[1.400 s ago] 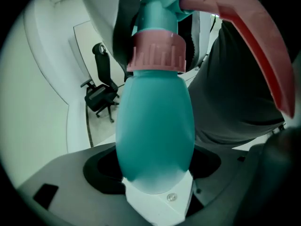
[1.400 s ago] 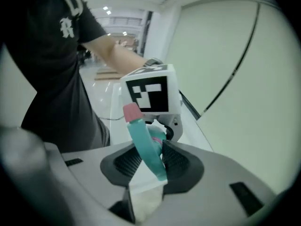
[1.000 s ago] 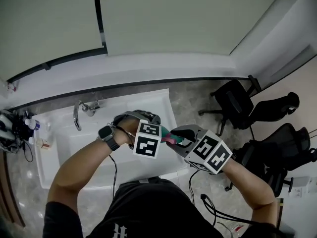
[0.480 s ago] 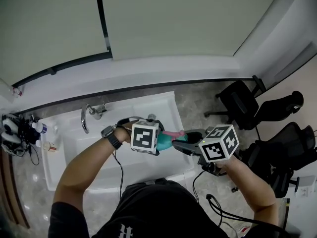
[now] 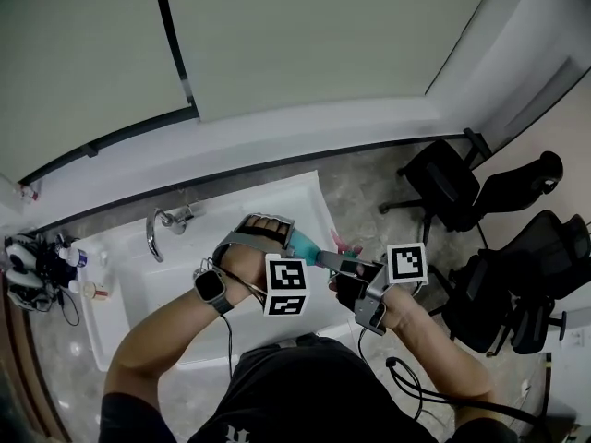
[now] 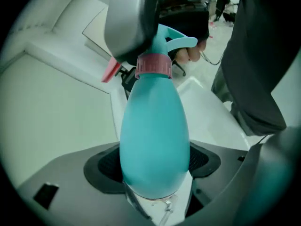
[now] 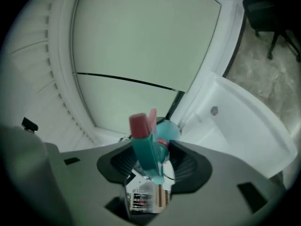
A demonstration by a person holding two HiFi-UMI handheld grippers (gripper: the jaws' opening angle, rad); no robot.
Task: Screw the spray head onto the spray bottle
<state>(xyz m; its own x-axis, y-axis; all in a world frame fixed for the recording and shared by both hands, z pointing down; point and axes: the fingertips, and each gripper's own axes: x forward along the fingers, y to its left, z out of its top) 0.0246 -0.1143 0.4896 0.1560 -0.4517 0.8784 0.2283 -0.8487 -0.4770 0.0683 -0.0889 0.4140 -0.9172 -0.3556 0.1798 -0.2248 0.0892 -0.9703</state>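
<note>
Holding the teal spray bottle point(image 6: 155, 131) in the air over the front right corner of the white sink point(image 5: 138, 275), just ahead of the torso. Clamping its fat lower body between the pads of the left tool point(image 6: 153, 173), neck pointing away toward the right tool point(image 7: 153, 161). Gripping the spray head point(image 7: 146, 147) with that right tool, pads lying along its sides, jaws just having been opening a little with the head between them. Seating the head on the bottle's neck at a pink collar point(image 6: 154, 66); not managing to tell how far down the thread.

Losing most of the bottle in the head view behind the left hand point(image 5: 249, 252) and its marker cube point(image 5: 286, 287), leaving only a teal strip and a pink tip. Hiding the top of the head behind the right tool's grey jaw in the left gripper view, bar a pink nozzle tip point(image 6: 111, 70). Blocking the bottle's body with the head in the right gripper view.

Comparing with a second ago: showing the right tool rolled over, one marker face up instead of two; showing the left hand turned, fingers on top and cube beneath; keeping both over the same sink corner.
</note>
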